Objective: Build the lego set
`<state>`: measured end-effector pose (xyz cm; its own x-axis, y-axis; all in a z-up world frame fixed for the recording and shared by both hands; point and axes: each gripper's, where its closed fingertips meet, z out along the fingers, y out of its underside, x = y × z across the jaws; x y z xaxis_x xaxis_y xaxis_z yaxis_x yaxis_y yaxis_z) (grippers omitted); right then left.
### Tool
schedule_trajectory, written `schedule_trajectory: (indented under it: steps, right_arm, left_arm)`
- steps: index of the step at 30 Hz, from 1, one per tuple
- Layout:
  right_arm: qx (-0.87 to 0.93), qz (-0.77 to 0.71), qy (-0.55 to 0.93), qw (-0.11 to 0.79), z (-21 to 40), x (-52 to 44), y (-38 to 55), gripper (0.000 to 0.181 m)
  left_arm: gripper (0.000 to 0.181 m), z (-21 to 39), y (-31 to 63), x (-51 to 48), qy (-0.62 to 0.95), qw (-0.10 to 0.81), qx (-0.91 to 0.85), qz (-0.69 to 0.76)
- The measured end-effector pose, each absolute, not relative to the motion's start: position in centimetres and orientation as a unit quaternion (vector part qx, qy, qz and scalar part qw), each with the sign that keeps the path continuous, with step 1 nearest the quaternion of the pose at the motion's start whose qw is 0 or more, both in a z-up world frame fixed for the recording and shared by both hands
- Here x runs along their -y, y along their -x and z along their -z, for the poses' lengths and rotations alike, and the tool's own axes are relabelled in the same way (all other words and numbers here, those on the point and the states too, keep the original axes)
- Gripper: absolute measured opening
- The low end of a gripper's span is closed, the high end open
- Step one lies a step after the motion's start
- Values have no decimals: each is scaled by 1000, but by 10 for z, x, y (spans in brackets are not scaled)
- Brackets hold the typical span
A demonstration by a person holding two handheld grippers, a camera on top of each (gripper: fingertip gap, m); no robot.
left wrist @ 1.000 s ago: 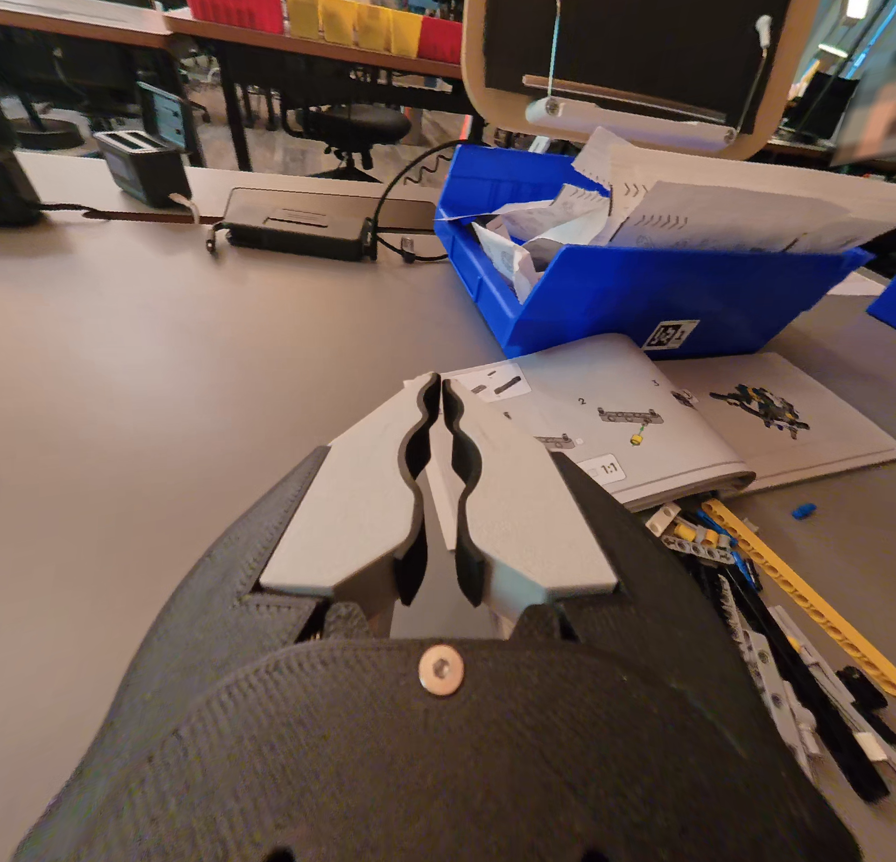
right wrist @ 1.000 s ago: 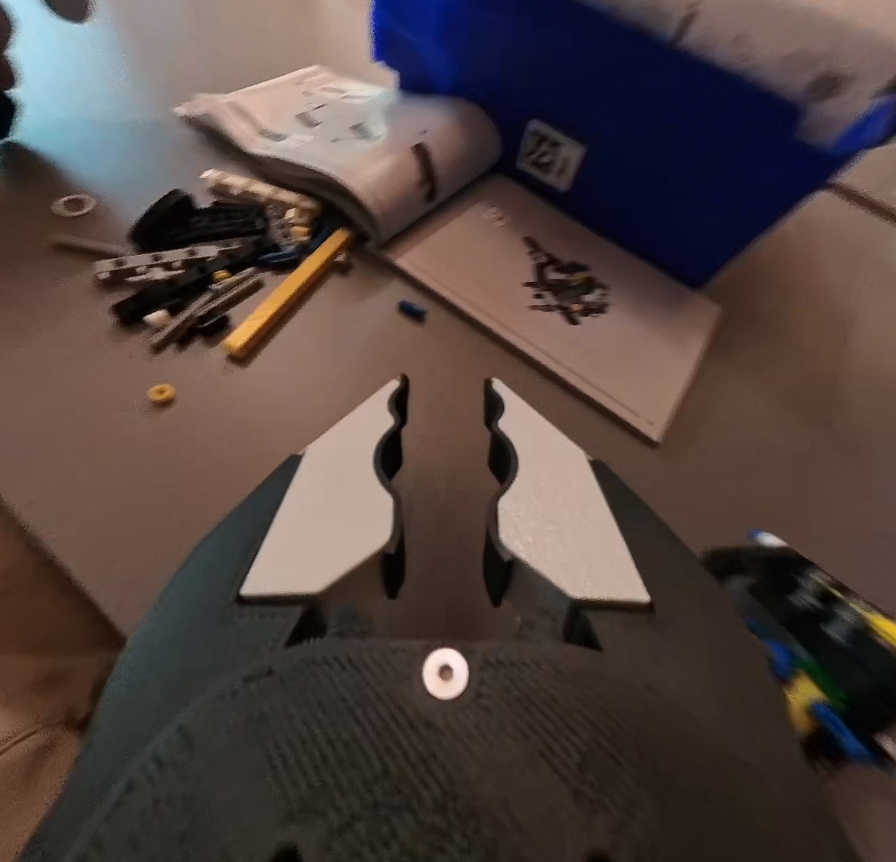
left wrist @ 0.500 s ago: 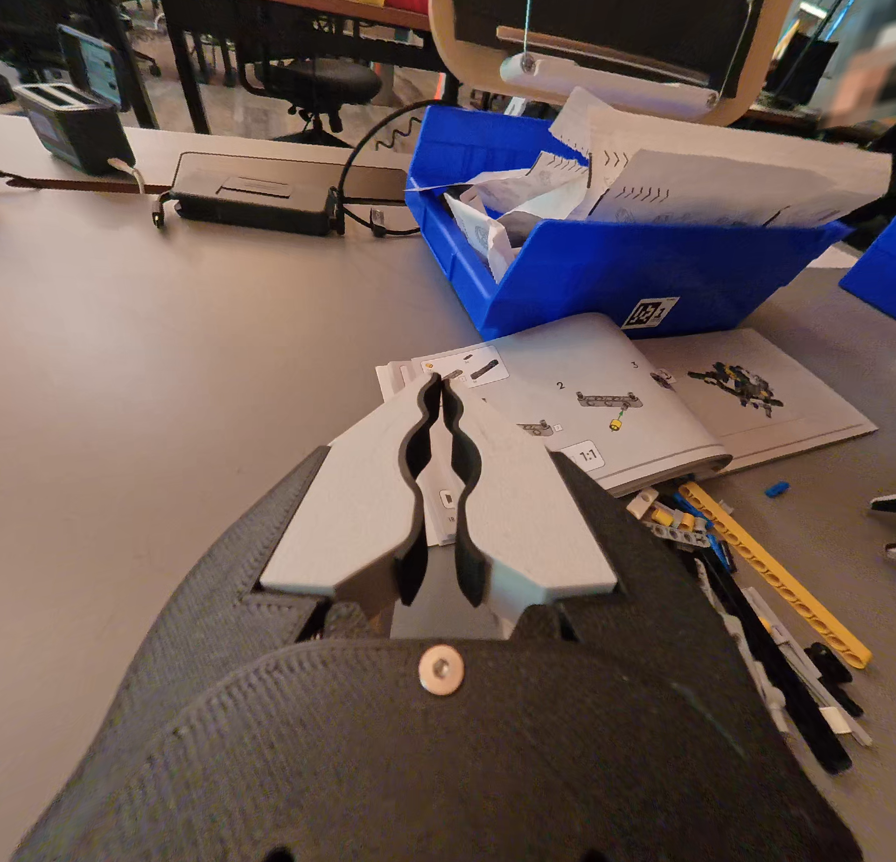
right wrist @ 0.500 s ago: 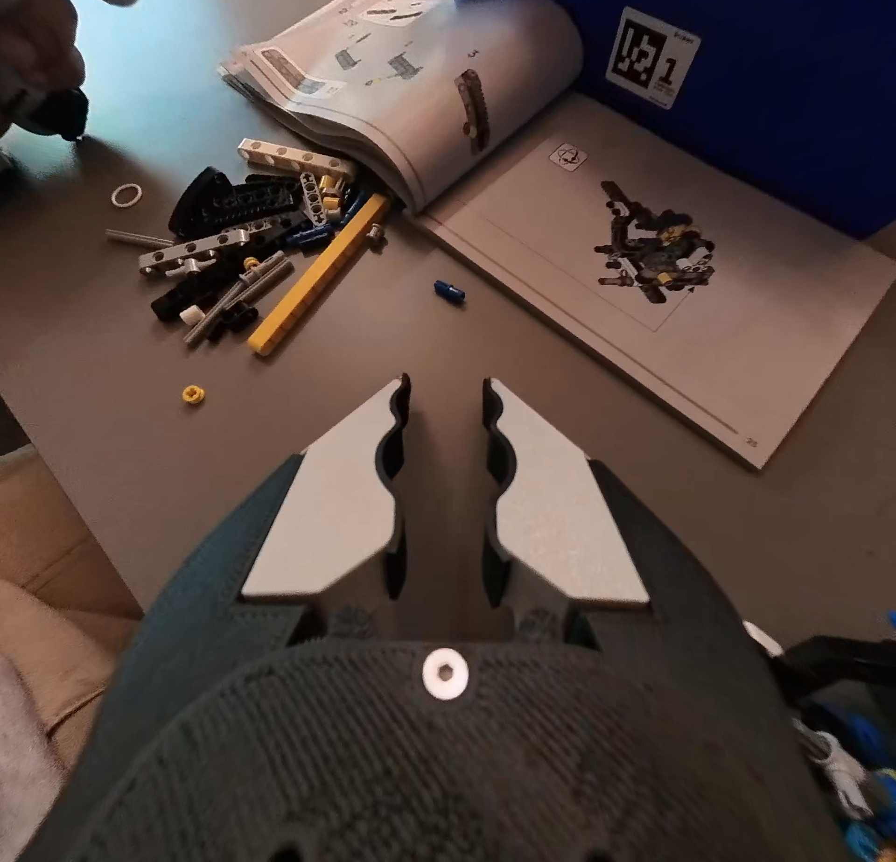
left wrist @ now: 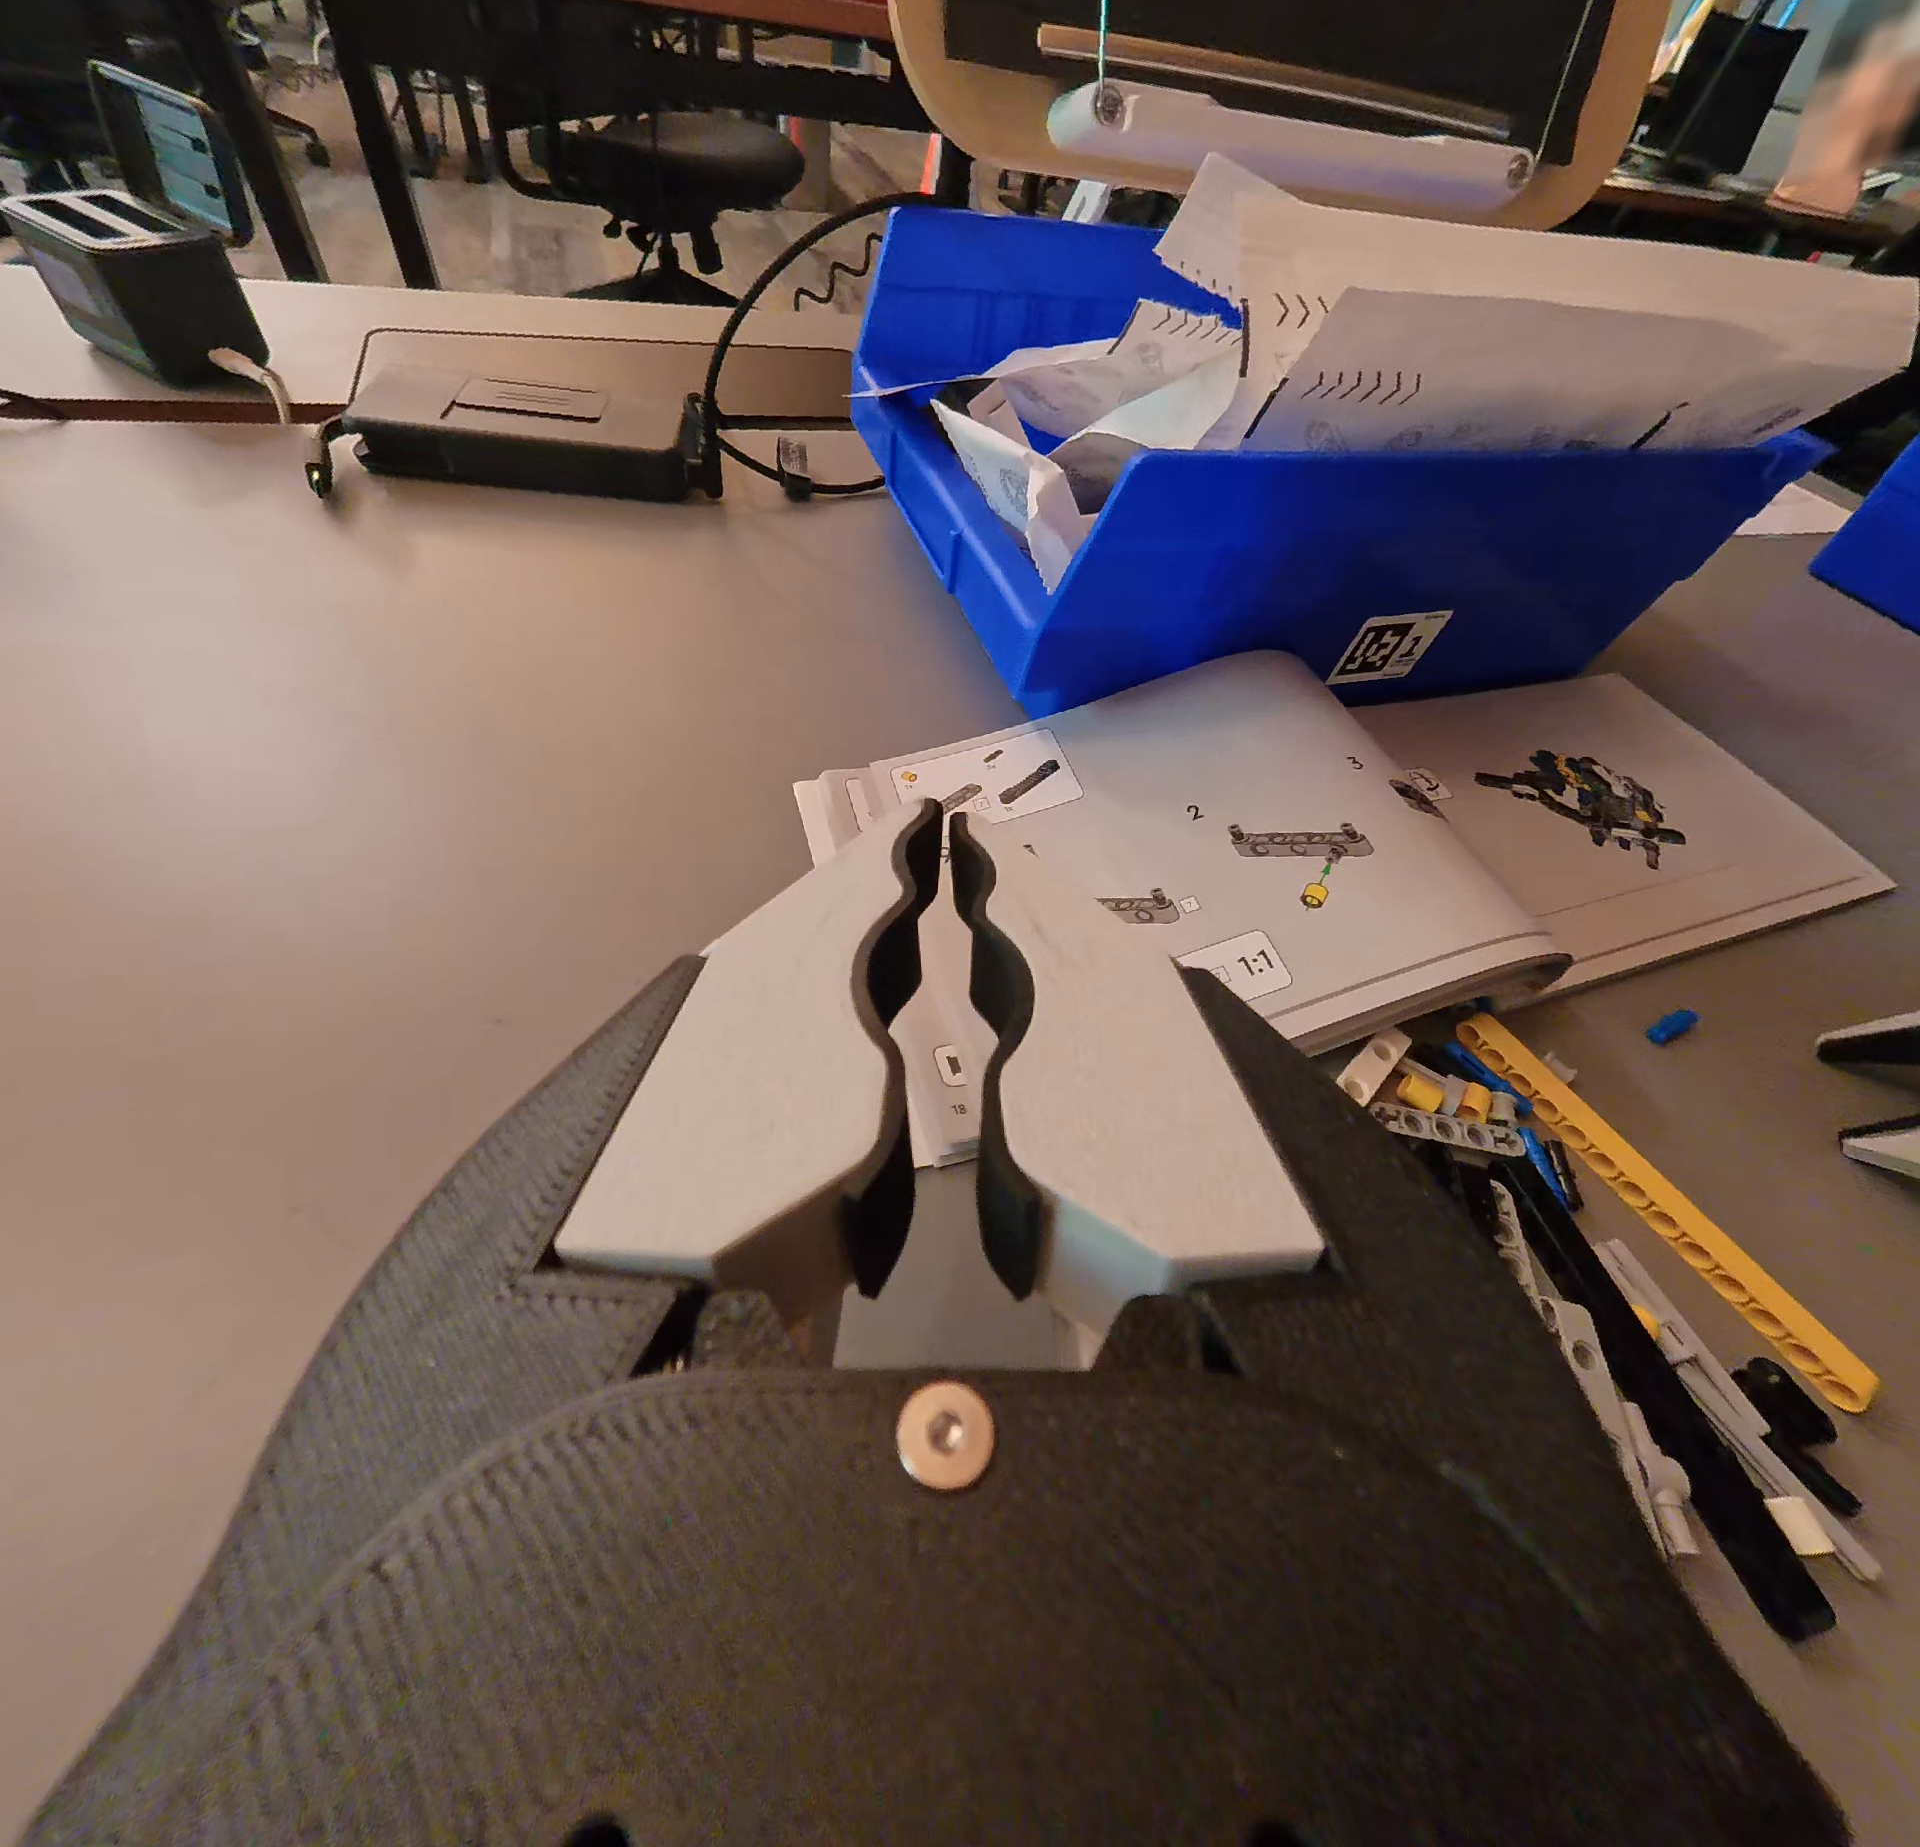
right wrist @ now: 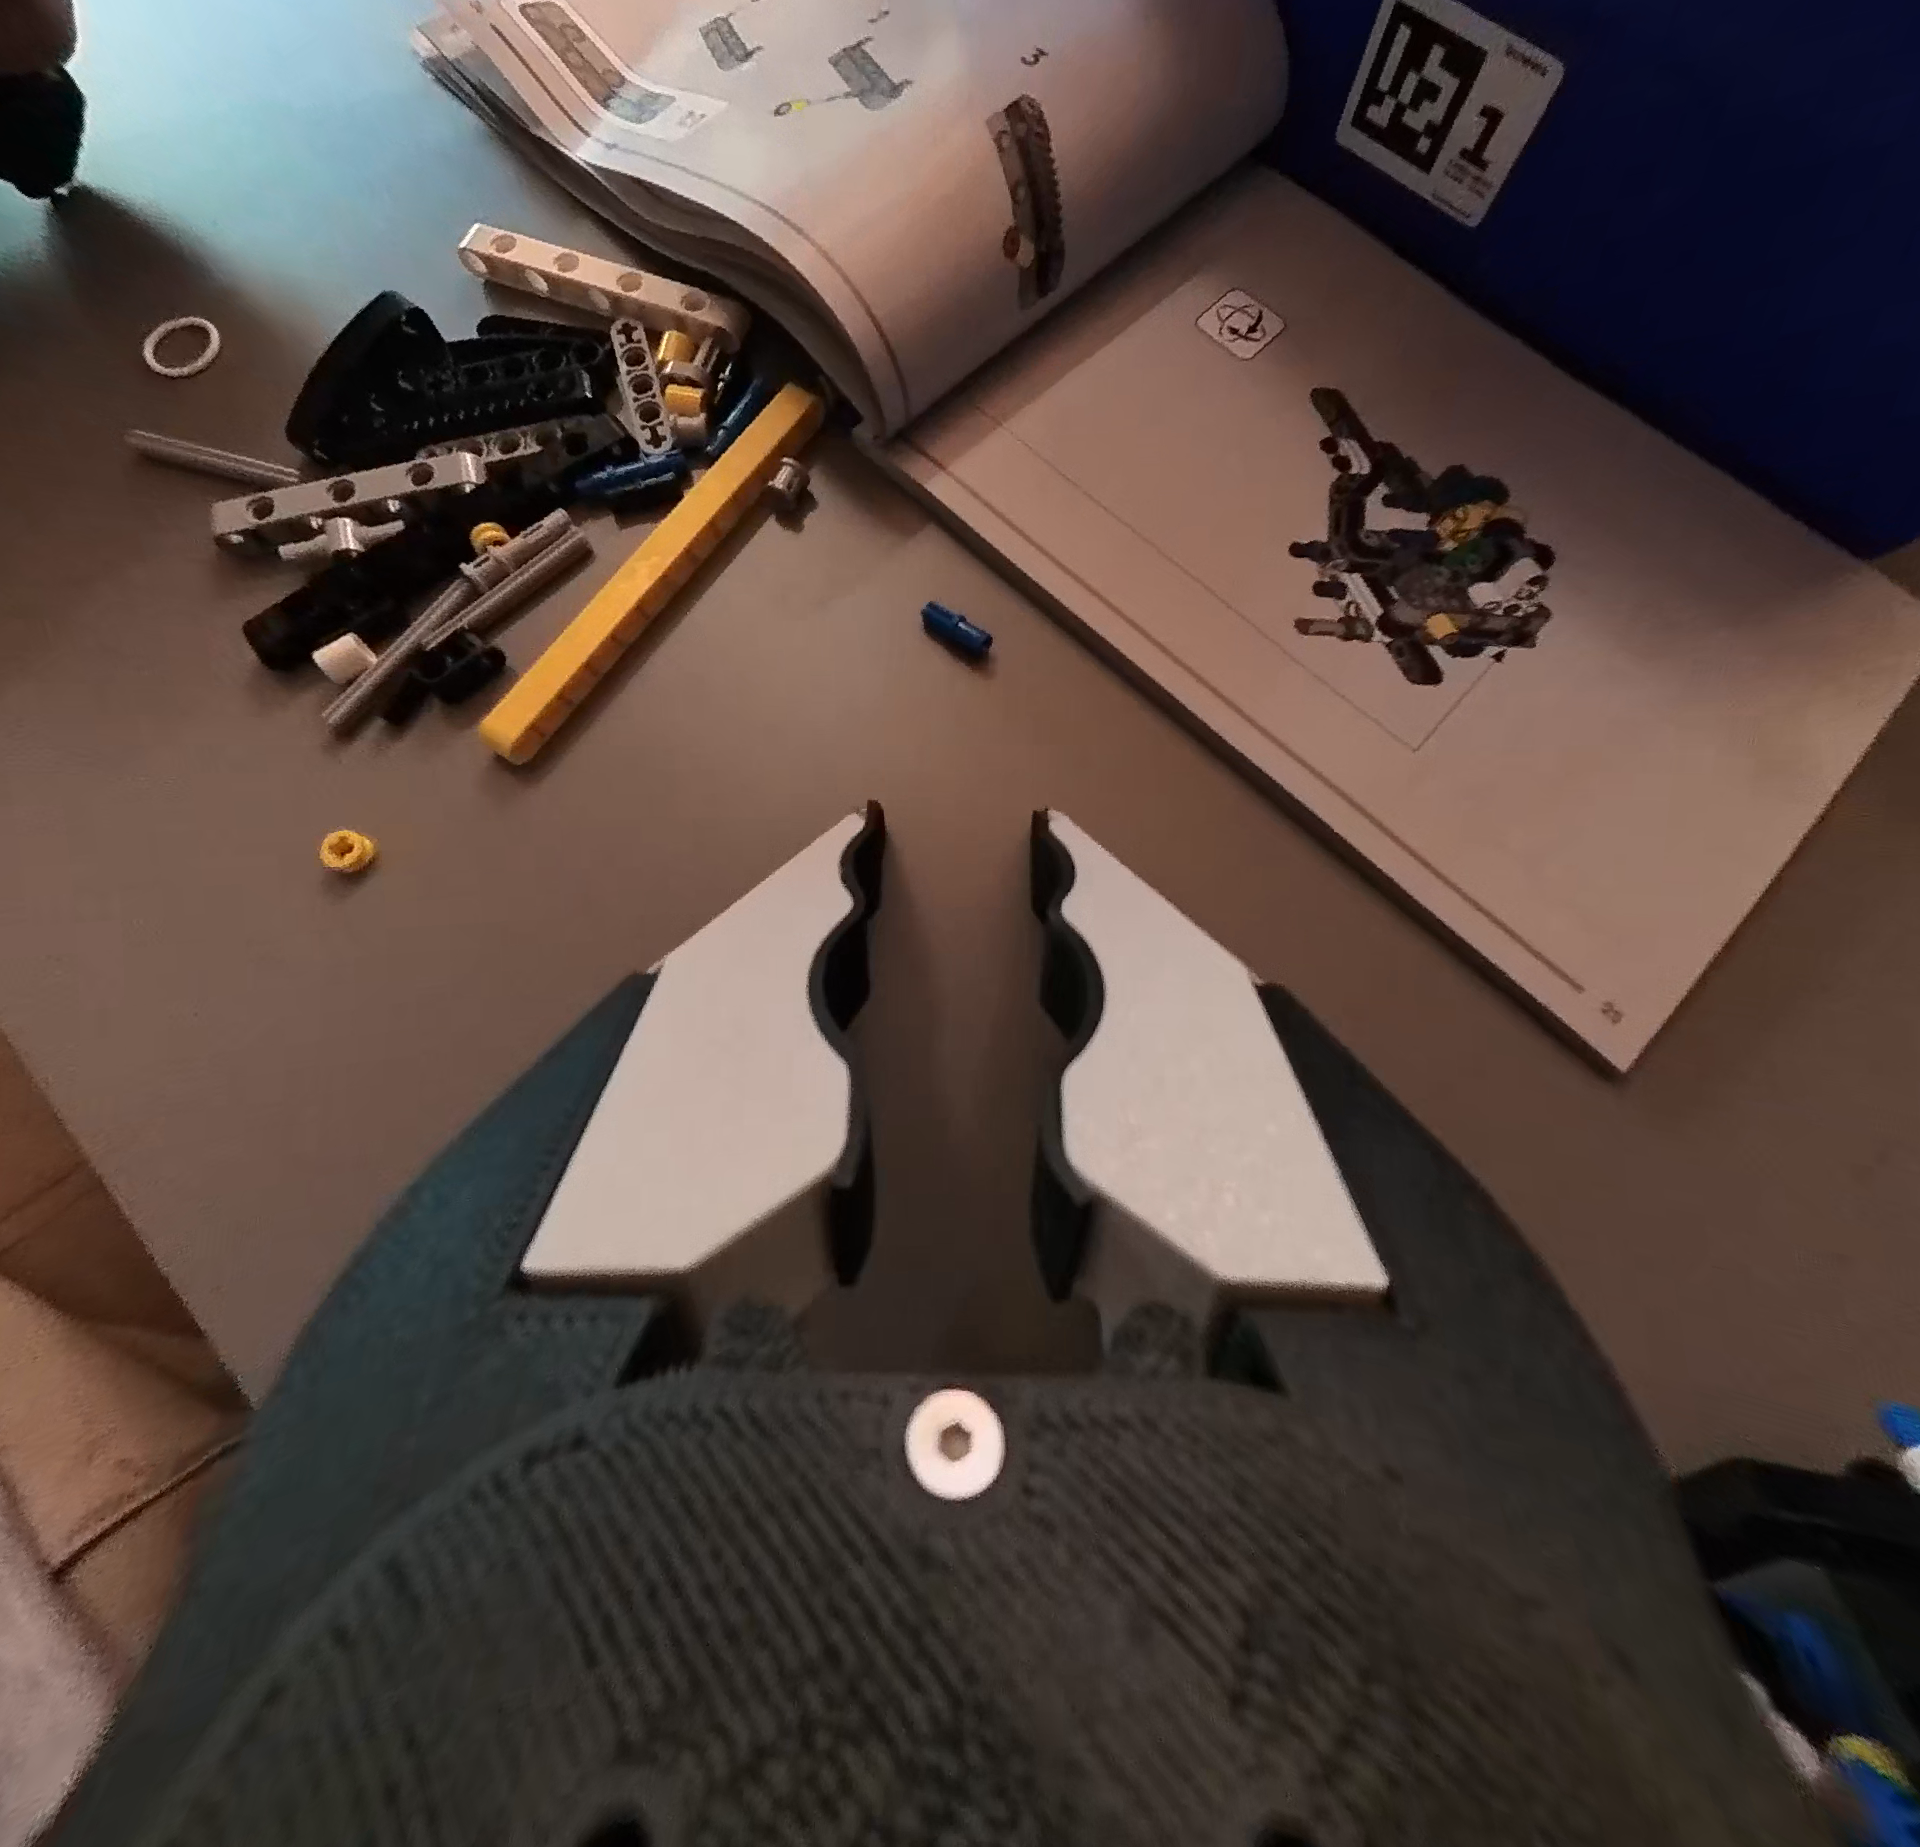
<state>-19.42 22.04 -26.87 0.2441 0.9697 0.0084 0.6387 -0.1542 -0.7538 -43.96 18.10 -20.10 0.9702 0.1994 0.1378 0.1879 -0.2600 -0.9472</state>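
A pile of loose lego pieces point(right wrist: 468, 488) lies on the grey table beside an open instruction booklet point(right wrist: 1299, 509). A long yellow beam point(right wrist: 655, 582) sticks out of the pile; it also shows in the left wrist view point(left wrist: 1662, 1215). A small blue pin point(right wrist: 956, 630) and a small yellow bush point(right wrist: 348, 850) lie apart from the pile. My right gripper point(right wrist: 956, 826) is open and empty, above bare table just short of the blue pin. My left gripper point(left wrist: 943, 821) is shut and empty, over the booklet's point(left wrist: 1226, 862) left edge. The right gripper's fingertips point(left wrist: 1870, 1101) show at the left view's right edge.
A blue bin point(left wrist: 1351, 550) stuffed with paper bags stands behind the booklet; its front also shows in the right wrist view point(right wrist: 1714, 187). A black box with cables point(left wrist: 520, 436) lies at the back left. A white ring point(right wrist: 182, 346) lies left of the pile. A partly built model point(right wrist: 1818, 1589) sits at lower right. The tips of one gripper are about 25 cm away from the tips of the other. From the right gripper's tips to the small blue pin point(right wrist: 956, 630) is close to 4 cm. Seen from the left wrist view point(left wrist: 1680, 1024) as well.
My right gripper has moved forward and down toward the booklet and the pieces, staying open. My left gripper has drifted a little nearer the booklet, still shut.
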Motion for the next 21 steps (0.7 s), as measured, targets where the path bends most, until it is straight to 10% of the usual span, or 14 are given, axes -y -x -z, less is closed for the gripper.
schedule_trajectory:
  steps: [21]
  right_arm:
    - [582,-241,698,341,268,-219,199,34]
  left_arm:
    - [2,202,436,-182,798,591,114,-7]
